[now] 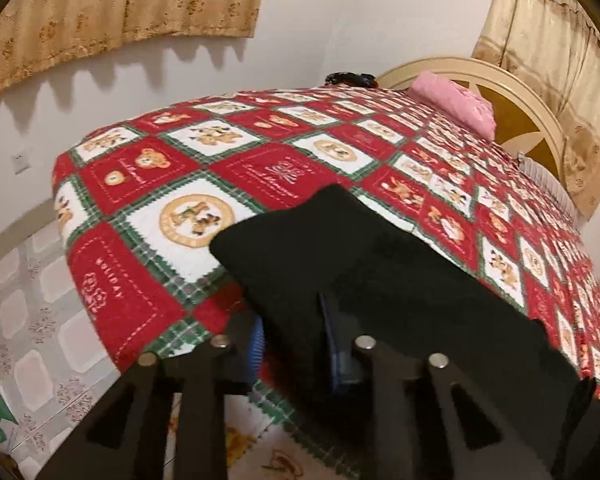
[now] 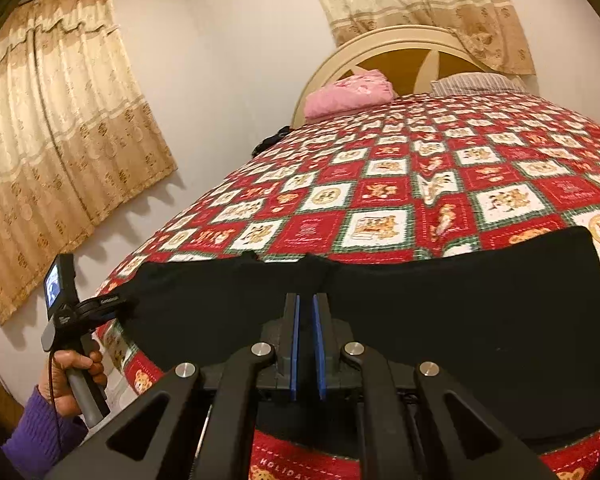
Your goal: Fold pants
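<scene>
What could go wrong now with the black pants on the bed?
1. The right hand-held gripper appears to pinch only a small ridge of the pants; the cloth may slip out when lifted.
2. The pants lie near the edge of the bed, so a pull toward the person could drag them off.

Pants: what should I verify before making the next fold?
1. Right hand-held gripper pinching the pants far edge: ok, cloth puckers at its tips.
2. Left hand-held gripper closed on cloth: not ok, jaws apart.
3. Pants lying flat on the quilt: ok.
4. Pink bundle away from the pants: ok, up by the headboard.
5. Pant layers lined up: cannot tell.
</scene>
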A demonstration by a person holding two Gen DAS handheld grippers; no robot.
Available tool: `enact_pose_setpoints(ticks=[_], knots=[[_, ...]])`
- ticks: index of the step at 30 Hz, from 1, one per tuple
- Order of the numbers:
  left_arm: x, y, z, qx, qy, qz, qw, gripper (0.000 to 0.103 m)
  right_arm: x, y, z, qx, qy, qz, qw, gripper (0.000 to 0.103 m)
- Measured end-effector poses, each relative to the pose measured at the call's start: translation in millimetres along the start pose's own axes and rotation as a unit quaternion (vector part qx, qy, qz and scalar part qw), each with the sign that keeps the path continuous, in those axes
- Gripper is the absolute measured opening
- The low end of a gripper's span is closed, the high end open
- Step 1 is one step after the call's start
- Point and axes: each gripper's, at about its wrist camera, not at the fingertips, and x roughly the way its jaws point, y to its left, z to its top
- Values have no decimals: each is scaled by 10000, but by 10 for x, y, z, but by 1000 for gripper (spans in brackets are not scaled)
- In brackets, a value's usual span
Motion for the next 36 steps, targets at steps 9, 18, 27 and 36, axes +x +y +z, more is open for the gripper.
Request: enact_pose_setpoints(ticks=[9, 18, 27, 36], knots=[[-452, -370, 101, 438, -493, -539, 9964, 19, -276, -502, 213, 440, -191, -683, 9965, 7], [-1136, -1639, -307, 2045, -889, -1946, 9552, 19, -562, -982, 74, 559, 42, -1009, 9933, 7], [-1452, -2689, -1347, 3645, -541, -3207, 8726, 19, -619, -1253, -31, 927, 90, -807, 9924, 7], [-1265, -2877, -1748, 4232, -50, -3316, 8432, 23, -565, -1311, -90, 1005, 144, -789, 9917, 7]])
